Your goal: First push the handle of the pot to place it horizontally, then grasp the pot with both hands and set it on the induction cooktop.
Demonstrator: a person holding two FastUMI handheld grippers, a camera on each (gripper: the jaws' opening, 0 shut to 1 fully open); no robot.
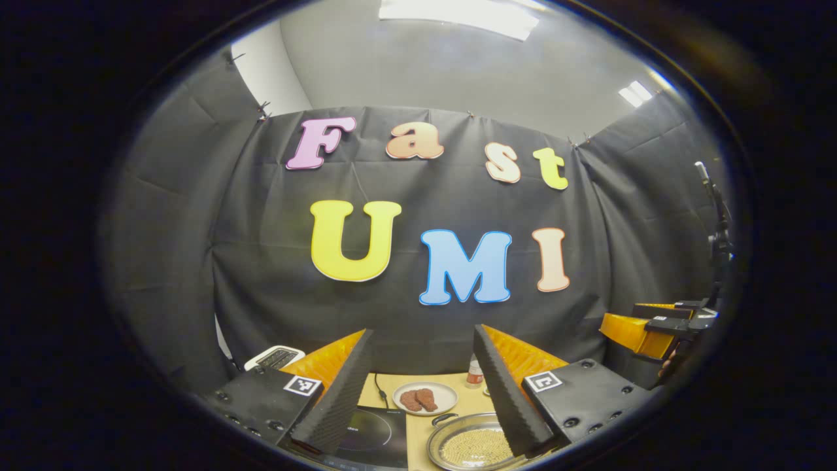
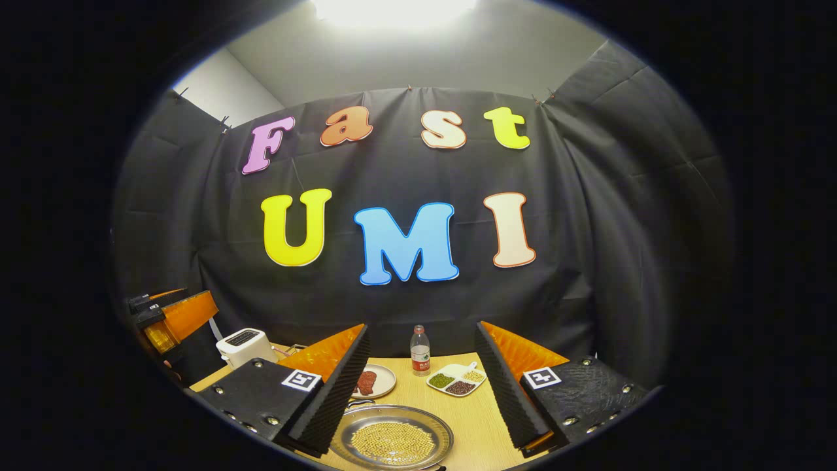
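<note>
Two grippers — left gripper (image 1: 424, 386), right gripper (image 2: 422, 383) — fingers apart, holding nothing, raised above your pot (image 2: 391, 437); cooktop (image 1: 373, 432) waits beside it.

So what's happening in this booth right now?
A person holds two grippers above a wooden table, both open and holding nothing. The left gripper hangs over the induction cooktop, and the right gripper over a shallow metal pot of small yellow beans. The pot sits on the table beside the cooktop, untouched. Behind it are a plate of meat, a water bottle and a toaster.
</note>
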